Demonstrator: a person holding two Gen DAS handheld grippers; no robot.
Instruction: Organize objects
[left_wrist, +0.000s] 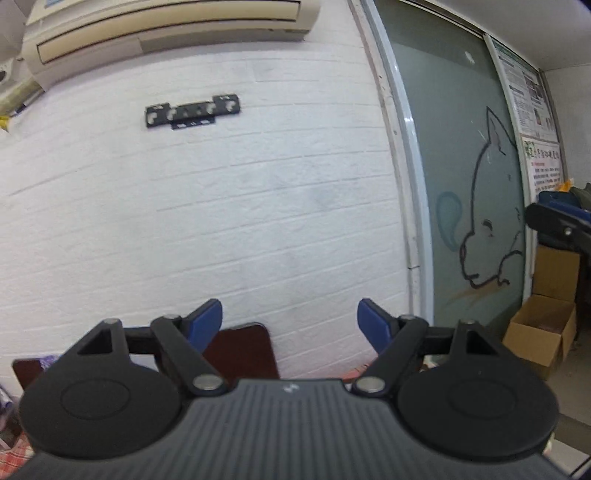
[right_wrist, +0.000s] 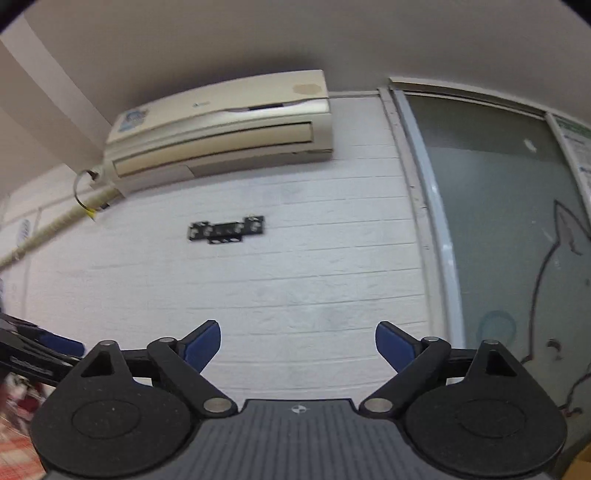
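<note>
We are up off the work surface with both tools, and neither one carries anything. The left gripper points level at the white brick wall, its blue fingertips spread wide with only bare wall showing between them. The right gripper tilts upward, jaws just as wide and empty, blue fingertips framing more of that wall.

As for the objects we are meant to organize, we cannot see them in either view; all that shows of the work area is a strip of red checked cloth at the bottom left corner of the left view, and the same cloth at the bottom left of the right view.

Just past the left gripper's fingers we have the dark reddish-brown backs of chairs against the wall. At the right edge of the left view the other gripper's blue-tipped finger pokes in, and at the left edge of the right view we catch the left gripper's black arm, so the two tools sit side by side.

Further out, an open cardboard box stands on the floor by the frosted glass door with its line-drawn cartoon animal. On the wall ahead hangs a black metal bracket, and above it the beige air conditioner under the ceiling.
</note>
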